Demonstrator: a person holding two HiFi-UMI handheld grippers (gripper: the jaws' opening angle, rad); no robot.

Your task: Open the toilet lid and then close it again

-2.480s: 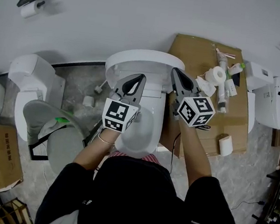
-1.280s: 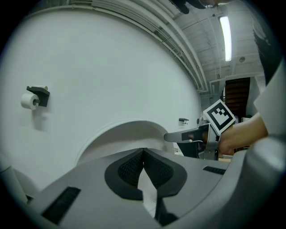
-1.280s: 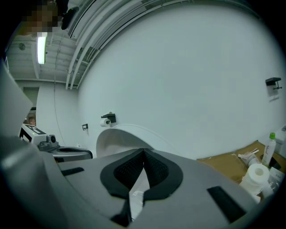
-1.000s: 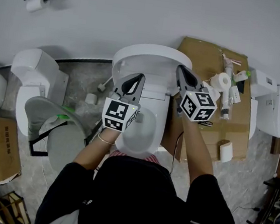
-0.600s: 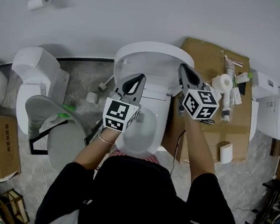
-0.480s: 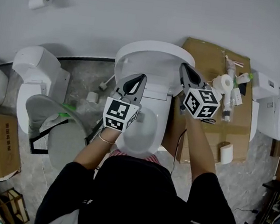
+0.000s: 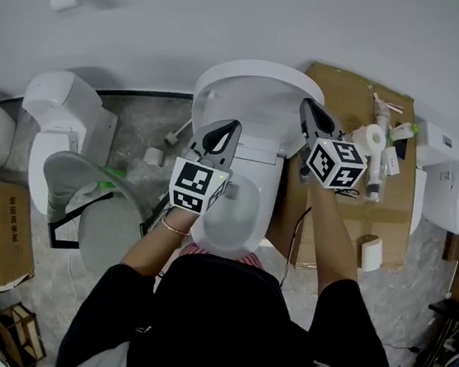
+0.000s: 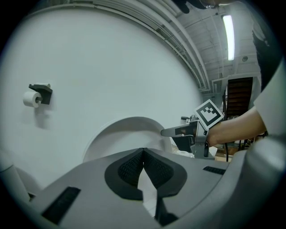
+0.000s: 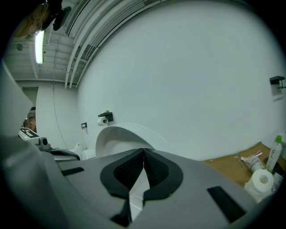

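White wall (image 7: 234, 13) backs the toilet lid (image 7: 258, 86), standing raised over the bowl (image 7: 229, 220). Both the left tool (image 7: 229, 129) and right tool (image 7: 308, 109) are clenched, empty; I'd hook the rim gently and lower it slowly.

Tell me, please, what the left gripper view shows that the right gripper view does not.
Only the left gripper view shows the right gripper from the side, with its marker cube and the person's forearm behind it. Only the right gripper view shows the cardboard with a paper roll and a green-capped bottle on it. Both show the raised toilet lid, the white wall, a wall-mounted toilet roll, and their own jaws shut.
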